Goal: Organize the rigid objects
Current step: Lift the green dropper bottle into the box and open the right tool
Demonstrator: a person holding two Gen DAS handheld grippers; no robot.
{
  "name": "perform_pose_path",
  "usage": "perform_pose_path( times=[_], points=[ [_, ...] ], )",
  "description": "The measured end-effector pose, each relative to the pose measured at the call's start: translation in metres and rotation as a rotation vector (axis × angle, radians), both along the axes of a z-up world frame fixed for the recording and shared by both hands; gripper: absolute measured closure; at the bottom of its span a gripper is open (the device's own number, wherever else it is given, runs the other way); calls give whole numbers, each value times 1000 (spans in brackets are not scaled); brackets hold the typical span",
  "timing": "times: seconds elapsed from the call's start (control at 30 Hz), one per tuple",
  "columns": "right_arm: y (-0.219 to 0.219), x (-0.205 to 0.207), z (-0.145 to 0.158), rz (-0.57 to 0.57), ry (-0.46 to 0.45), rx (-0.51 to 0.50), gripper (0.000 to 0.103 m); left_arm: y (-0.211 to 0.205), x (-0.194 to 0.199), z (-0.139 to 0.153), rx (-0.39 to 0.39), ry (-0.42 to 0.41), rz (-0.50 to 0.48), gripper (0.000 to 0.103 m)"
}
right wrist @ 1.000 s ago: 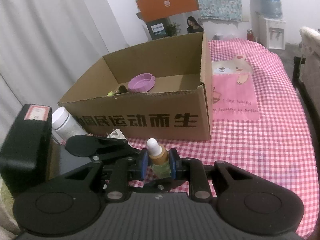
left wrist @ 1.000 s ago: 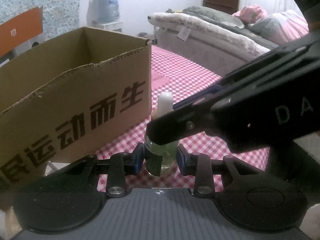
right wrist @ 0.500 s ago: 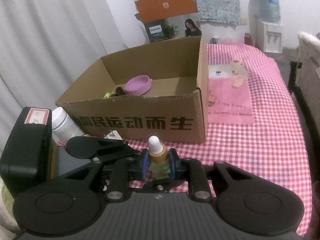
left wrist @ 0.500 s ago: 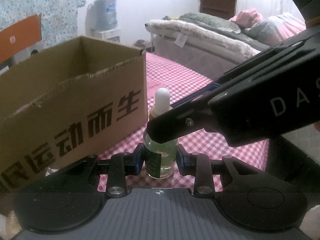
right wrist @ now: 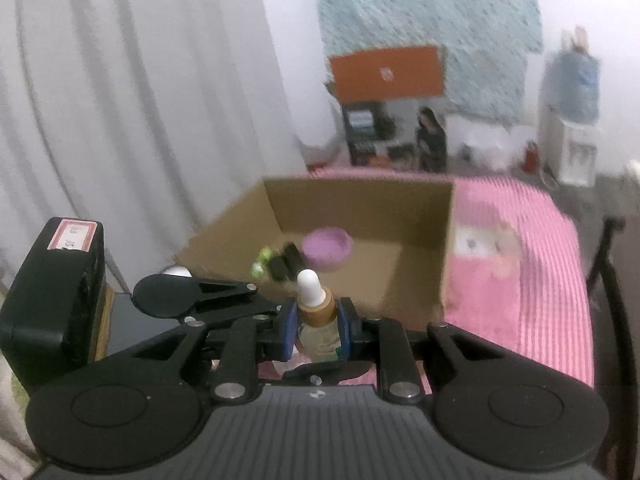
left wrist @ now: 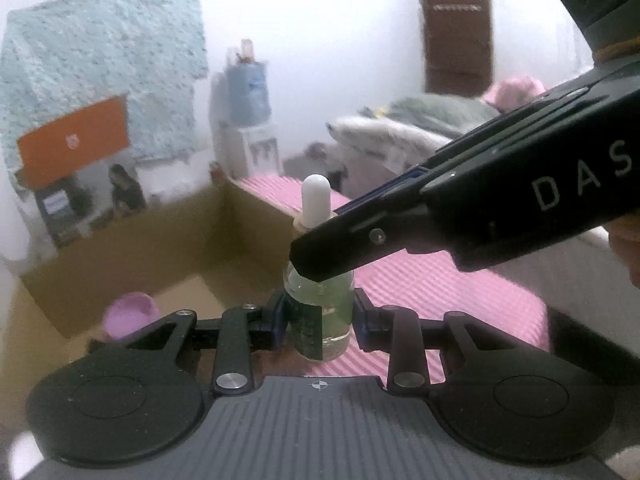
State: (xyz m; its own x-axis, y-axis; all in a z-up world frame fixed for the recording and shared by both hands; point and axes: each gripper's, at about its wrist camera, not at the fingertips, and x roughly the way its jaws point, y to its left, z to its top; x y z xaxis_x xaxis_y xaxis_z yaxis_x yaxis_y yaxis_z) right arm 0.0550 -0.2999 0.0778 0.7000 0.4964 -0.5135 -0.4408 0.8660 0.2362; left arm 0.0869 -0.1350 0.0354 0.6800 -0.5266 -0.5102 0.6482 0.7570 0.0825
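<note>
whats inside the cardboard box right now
Inside the cardboard box: a purple bowl, a dark item and something green, both too blurred to name. The near wall hides the floor closest to it.

Dropper bottle (left wrist: 320, 312) neck hidden behind right gripper (left wrist: 316, 264) tip – cardboard box (right wrist: 360, 208) contents motion-blurred

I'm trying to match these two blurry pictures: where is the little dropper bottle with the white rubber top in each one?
Left wrist view: dropper bottle at lower centre, between the left claw's pads, with the right claw crossing its neck.
Right wrist view: dropper bottle at lower centre, its tan collar between the right claw's blue pads.
Shared landmark: the purple bowl inside the cardboard box.
</note>
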Motion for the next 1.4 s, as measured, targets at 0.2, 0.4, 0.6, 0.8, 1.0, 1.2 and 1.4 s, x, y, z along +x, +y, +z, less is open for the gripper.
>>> perform_pose_path(
  times=[0.2, 0.4, 0.6, 0.8, 1.0, 1.2, 1.4],
  points=[
    [12, 48, 29, 88, -50, -9, 80, 11, 50, 22, -51, 46, 78, 72],
    [16, 139, 23, 144, 58, 24, 80, 12, 116, 21, -72, 147, 179, 72],
    [19, 218, -9, 159, 200, 41, 80, 21, 167, 5, -72, 272, 250, 72],
    [31, 261, -39, 165, 271, 29, 80, 24, 203, -12, -45, 361, 315, 71],
    [41, 283, -56, 163, 286, -11, 80, 23, 215, -21, -34, 412, 347, 62],
    [49, 292, -70, 151, 309, -74, 79, 18, 216, -24, -23, 431, 333, 52],
    [53, 292, -66, 153, 309, -72, 78, 18, 212, -17, -17, 413, 345, 40]
  ],
)
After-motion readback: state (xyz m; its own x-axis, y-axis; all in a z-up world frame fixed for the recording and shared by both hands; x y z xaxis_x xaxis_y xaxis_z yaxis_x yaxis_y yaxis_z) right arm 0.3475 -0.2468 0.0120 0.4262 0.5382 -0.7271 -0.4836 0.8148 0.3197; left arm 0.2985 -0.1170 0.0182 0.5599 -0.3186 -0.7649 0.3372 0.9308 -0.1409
